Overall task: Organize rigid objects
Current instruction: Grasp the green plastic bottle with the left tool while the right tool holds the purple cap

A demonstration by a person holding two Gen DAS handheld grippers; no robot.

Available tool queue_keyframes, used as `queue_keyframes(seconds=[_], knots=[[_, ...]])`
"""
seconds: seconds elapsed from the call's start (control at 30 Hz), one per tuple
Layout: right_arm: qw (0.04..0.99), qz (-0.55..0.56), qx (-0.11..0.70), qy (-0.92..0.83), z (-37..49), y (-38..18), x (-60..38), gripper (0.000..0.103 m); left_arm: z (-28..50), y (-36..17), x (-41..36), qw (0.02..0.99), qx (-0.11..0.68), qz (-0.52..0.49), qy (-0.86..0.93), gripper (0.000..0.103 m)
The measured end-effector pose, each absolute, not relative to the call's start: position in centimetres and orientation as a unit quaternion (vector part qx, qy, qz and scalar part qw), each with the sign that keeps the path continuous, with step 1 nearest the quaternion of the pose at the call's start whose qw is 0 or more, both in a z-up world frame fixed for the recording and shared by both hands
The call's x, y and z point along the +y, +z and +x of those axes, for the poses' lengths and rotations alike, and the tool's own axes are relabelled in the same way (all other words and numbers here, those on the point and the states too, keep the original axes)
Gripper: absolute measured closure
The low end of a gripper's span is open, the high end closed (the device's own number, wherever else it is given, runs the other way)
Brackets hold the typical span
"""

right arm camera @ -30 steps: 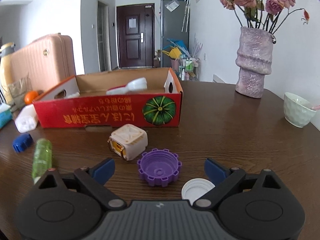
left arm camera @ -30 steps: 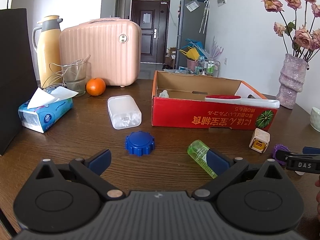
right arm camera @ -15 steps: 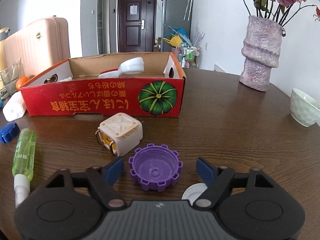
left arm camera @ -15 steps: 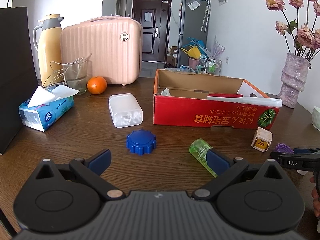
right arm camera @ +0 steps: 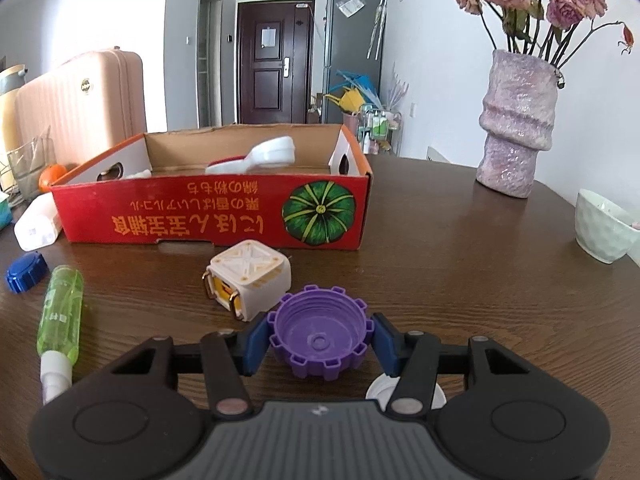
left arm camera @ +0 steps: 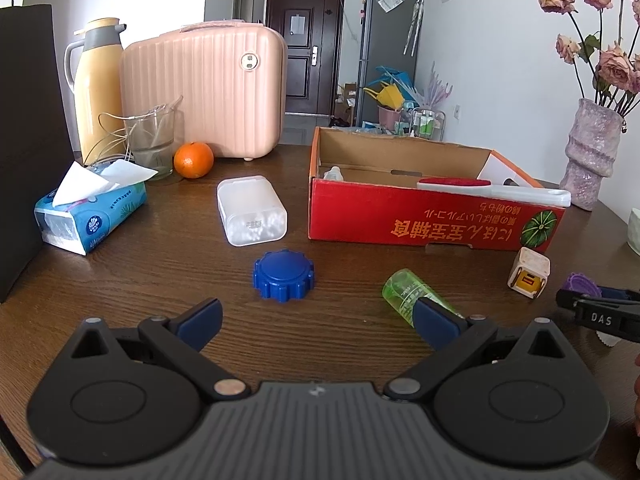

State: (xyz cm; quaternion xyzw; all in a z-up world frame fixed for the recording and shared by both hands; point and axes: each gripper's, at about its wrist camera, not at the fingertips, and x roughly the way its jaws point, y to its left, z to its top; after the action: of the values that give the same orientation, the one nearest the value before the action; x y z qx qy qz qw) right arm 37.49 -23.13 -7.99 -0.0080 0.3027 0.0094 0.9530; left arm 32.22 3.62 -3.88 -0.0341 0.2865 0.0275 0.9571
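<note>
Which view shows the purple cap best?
The right wrist view: the purple cap sits close and open side up between the right gripper's pads. The left wrist view catches only a sliver at its edge.

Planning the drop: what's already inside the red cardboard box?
Inside the red cardboard box lie a white brush-like tool with a red pad and a small white bottle. Its near wall hides the rest of the floor.

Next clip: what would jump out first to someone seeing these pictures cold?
The right claw has just been closing and now pinches a purple toothed cap low in its view. Behind it a red cardboard box with a pumpkin picture spans the wooden table. A blue cap lies loose ahead of the open left claw.
</note>
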Motion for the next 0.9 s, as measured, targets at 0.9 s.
queue_keyframes(seconds=[0.9], knots=[[0.964, 0.0, 0.263, 0.031, 35.2, -6.5, -23.0, 0.05, 35.2, -4.2, -1.4, 0.944, 0.325, -0.044, 0.017, 0.0]])
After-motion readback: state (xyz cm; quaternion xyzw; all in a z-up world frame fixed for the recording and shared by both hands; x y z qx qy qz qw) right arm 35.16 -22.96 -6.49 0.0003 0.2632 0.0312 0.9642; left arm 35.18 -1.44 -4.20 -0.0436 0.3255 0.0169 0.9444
